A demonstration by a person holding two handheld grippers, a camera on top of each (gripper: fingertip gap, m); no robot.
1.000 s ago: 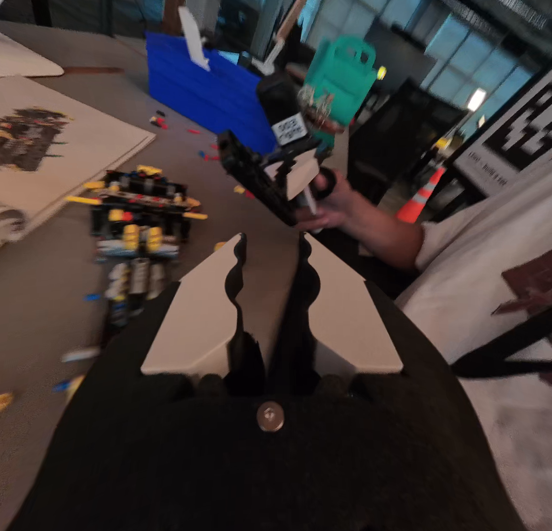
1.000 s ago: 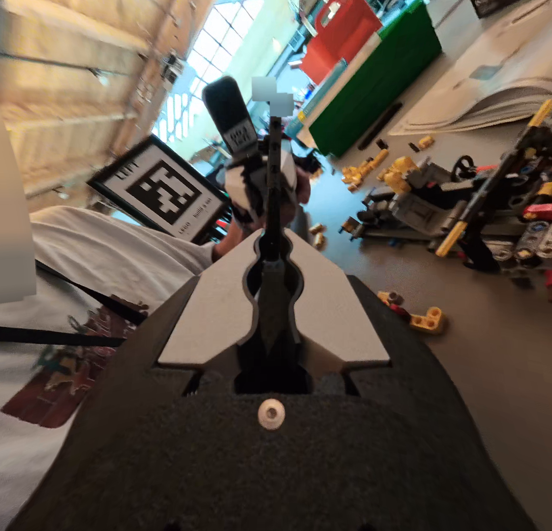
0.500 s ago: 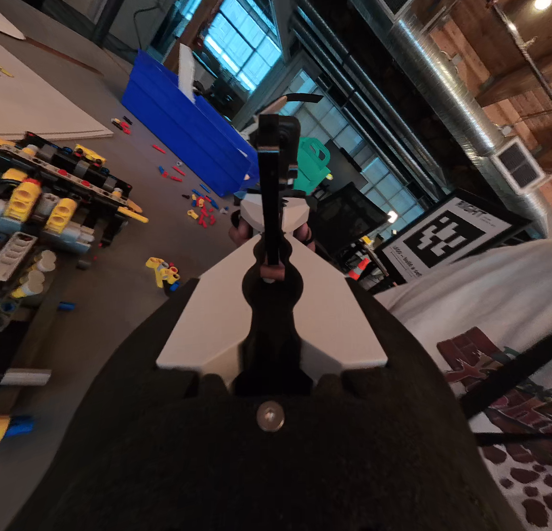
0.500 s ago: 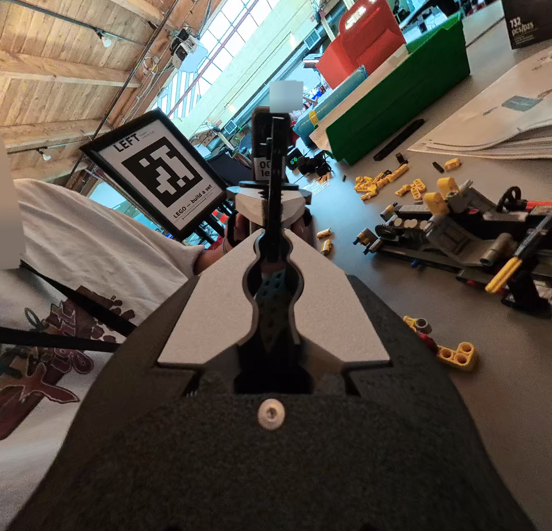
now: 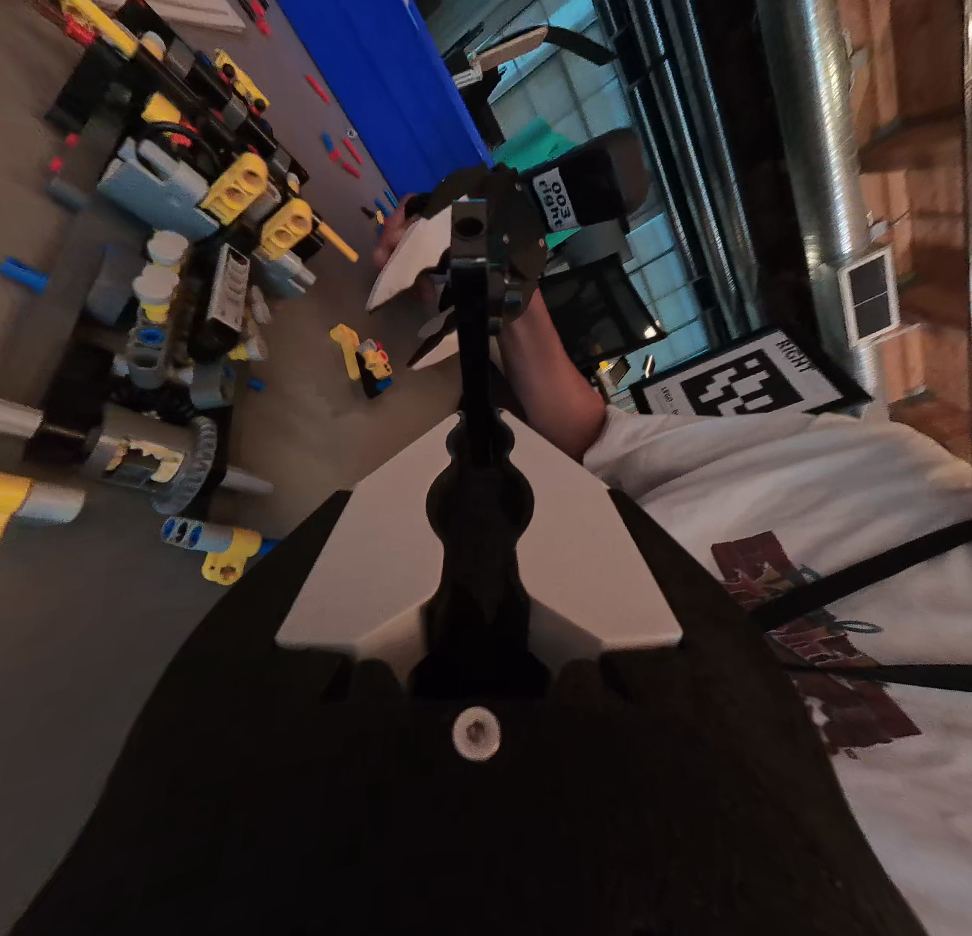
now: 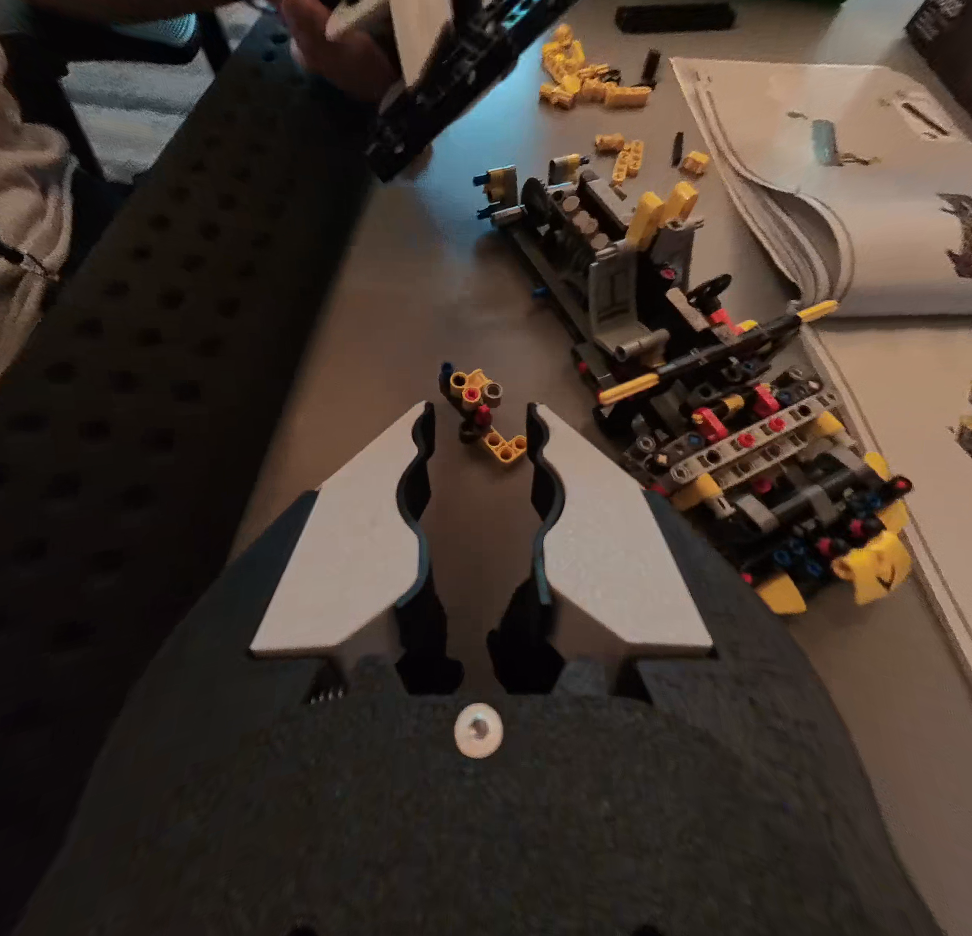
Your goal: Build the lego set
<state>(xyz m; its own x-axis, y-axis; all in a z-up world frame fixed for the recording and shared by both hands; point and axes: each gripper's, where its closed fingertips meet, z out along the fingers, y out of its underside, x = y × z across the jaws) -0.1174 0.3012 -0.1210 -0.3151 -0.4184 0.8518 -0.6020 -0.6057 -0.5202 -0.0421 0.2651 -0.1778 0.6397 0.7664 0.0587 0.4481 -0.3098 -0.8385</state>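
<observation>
Lego model (image 6: 736, 426), part-built in black, grey and yellow, lying on the grey surface (image 6: 400, 300) just right of the right tongs (image 6: 479, 416). Right tongs spread wide and empty, hovering over a small yellow cluster (image 6: 486, 416) seen between the fingers. Left tongs (image 5: 477, 426) clamped shut on a black beam (image 5: 473, 321) pointing away, held above the surface. Only in the right view: open booklet (image 6: 841, 184) beyond the model, loose yellow pieces (image 6: 584, 82), the beam (image 6: 463, 63) side-on at top. Only in the left view: blue bin (image 5: 368, 63), white shirt (image 5: 789, 490).
</observation>
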